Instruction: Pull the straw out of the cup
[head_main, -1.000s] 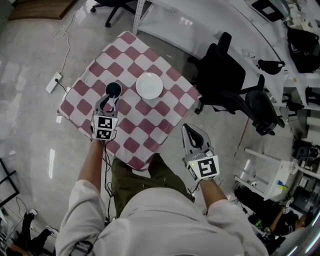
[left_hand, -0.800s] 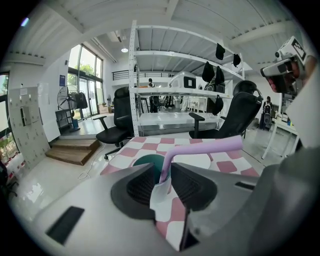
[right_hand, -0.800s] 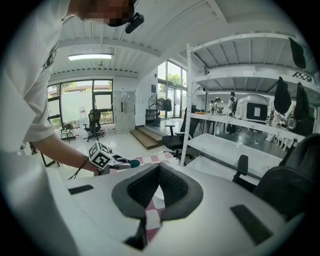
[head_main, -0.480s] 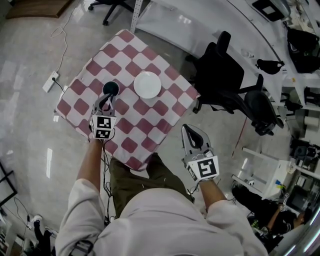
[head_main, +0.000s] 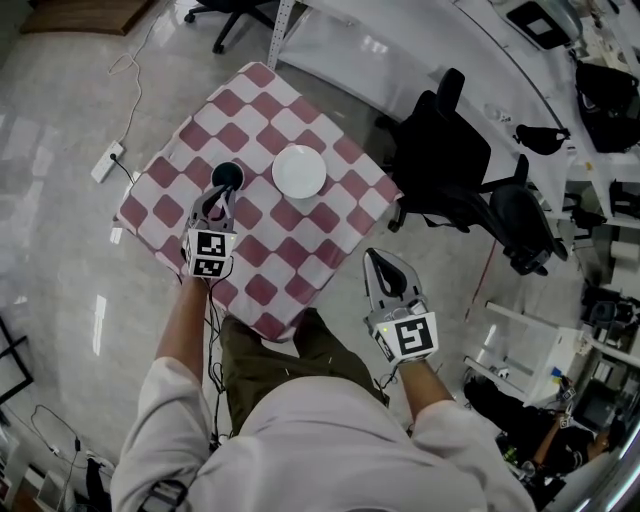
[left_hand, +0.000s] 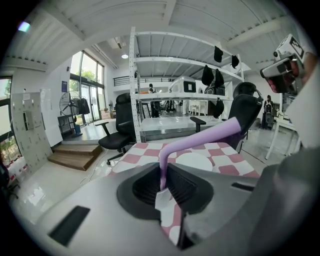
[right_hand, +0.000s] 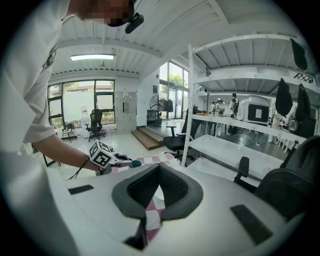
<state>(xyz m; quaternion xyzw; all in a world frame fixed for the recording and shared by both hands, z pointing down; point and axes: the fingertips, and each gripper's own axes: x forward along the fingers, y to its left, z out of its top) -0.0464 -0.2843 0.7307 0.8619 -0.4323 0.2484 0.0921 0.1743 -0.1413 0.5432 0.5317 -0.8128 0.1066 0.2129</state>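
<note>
A dark teal cup stands on the checkered table, left of a white plate. My left gripper reaches to the cup's near rim. In the left gripper view its jaws are shut on a purple bent straw, whose upper part leans to the right above the pads; the cup itself is hidden below the gripper. My right gripper hangs off the table's near right edge, shut on nothing. From the right gripper view I see the left gripper's marker cube and the cup.
Two black office chairs stand right of the table. A power strip with a cable lies on the floor at the left. The white plate lies just beyond the straw. Shelving stands behind the table.
The left gripper's jaws have closed in on the straw at the cup. The right gripper has stayed where it was.
</note>
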